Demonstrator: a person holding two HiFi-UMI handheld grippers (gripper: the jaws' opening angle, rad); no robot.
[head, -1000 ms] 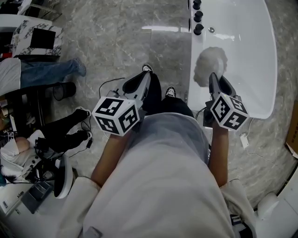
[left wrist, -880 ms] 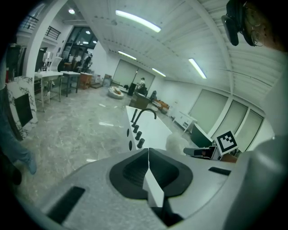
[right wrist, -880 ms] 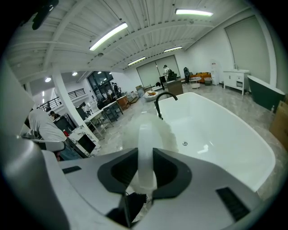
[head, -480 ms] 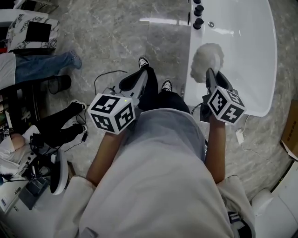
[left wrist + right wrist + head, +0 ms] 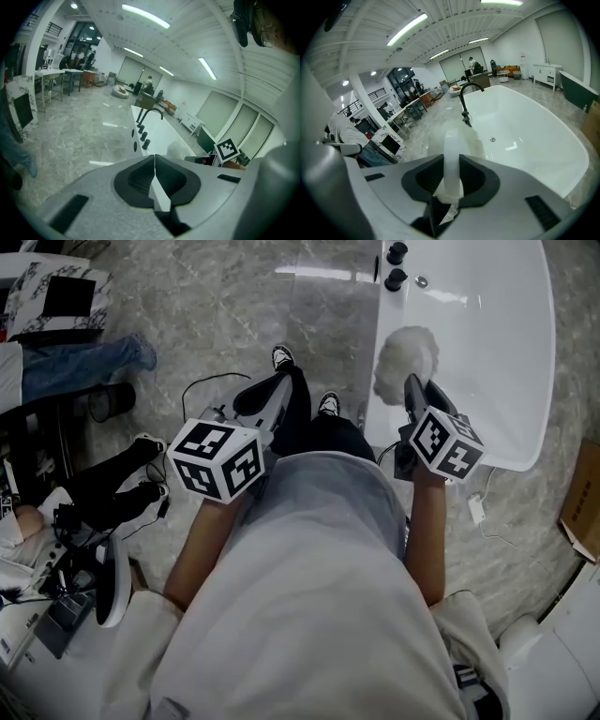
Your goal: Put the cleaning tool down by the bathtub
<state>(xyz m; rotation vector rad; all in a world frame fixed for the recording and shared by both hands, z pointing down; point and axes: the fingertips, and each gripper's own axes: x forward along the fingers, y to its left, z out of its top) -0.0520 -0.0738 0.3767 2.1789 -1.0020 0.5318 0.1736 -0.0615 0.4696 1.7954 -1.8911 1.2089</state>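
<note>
Cleaning tool [image 5: 405, 354]: fluffy white puff w/ flat white handle, up in the air over near rim of bathtub [image 5: 502, 352], puff partly over the basin; can't tell if touching the rim. Gripped by R gripper [image 5: 452, 158], jaws part-closed, pads pressing both sides of the handle. Black knobs [image 5: 397, 266] at tub's far end, beyond the puff. L gripper [image 5: 154, 160] w/ jaws fully together, nothing btwn them; held over grey marble floor [image 5: 225, 306] above person's shoes [image 5: 281, 356], left of tub and apart from it.
</note>
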